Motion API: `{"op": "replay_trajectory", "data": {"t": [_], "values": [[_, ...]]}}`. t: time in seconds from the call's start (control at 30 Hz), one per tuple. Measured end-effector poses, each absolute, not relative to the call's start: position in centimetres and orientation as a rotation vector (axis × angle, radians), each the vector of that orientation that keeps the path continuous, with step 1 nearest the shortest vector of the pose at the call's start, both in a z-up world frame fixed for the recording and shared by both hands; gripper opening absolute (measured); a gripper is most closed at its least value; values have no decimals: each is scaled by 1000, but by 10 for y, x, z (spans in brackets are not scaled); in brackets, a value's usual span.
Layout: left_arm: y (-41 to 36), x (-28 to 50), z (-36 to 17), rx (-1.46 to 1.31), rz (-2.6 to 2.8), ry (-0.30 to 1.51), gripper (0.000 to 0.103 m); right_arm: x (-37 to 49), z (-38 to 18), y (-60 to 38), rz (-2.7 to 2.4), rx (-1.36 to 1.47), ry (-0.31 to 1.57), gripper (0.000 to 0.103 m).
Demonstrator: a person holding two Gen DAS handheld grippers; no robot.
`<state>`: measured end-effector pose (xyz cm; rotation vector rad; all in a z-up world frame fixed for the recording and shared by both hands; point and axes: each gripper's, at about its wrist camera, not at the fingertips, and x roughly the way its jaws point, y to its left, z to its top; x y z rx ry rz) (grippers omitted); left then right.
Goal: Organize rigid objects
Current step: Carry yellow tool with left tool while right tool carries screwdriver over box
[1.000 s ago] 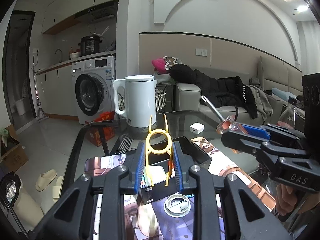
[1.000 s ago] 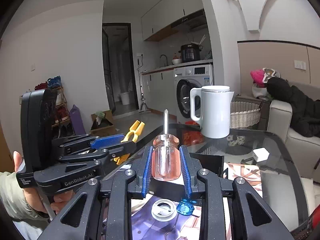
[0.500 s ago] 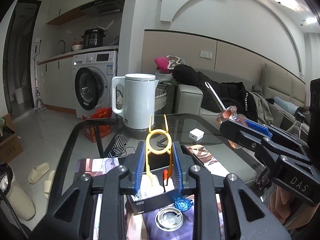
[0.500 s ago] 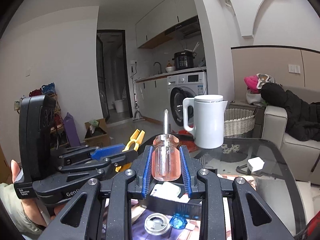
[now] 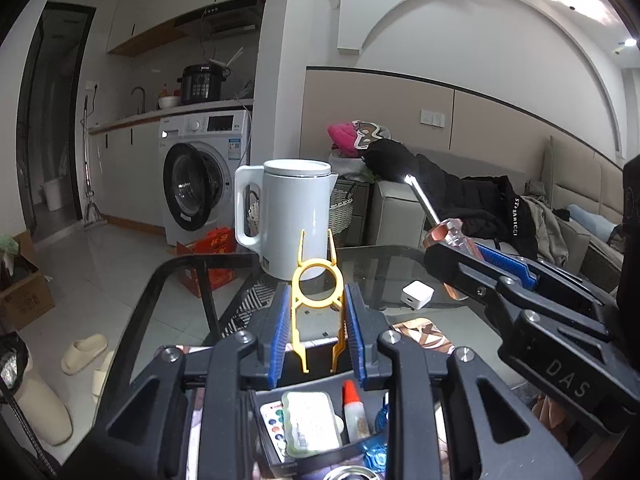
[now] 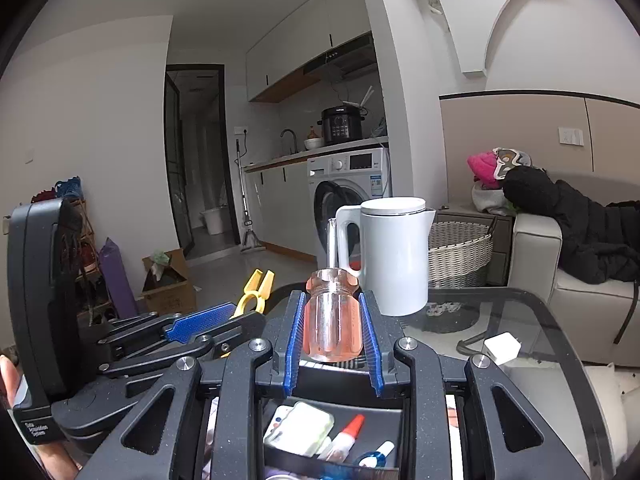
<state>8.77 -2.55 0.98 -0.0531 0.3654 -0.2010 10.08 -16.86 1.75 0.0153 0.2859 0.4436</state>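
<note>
Above the black box (image 5: 280, 384) on the glass bench (image 5: 384, 268), both grippers have risen and tipped, so the box's contents now sit lower in each view than a second ago. The left gripper (image 5: 316, 336) has its fingers closed on the yellow clip (image 5: 317, 300), held upright. The right gripper (image 6: 333, 336) clamps the screwdriver (image 6: 331, 320) by its clear handle, shaft up. Inside the box lie a paint set (image 5: 308, 424) and a glue tube (image 5: 352, 412). A white kettle (image 5: 296, 216) stands beyond.

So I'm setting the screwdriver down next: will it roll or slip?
The screwdriver has a round, smooth, clear handle, so it probably rolls on glass. The right gripper pinches only the handle; the steel shaft may tip it forward. It looks rigid.
</note>
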Motion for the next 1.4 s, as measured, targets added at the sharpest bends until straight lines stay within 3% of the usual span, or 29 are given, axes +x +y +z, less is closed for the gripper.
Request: {"op": "replay_trajectory", "data": {"t": [0.97, 1.4], "values": [[-37, 137, -28, -84, -198, 577, 24, 159, -18, -170, 453, 27, 501, 27], [-36, 155, -52, -87, -185, 771, 24, 191, -63, -158, 443, -43, 758, 23]]}}
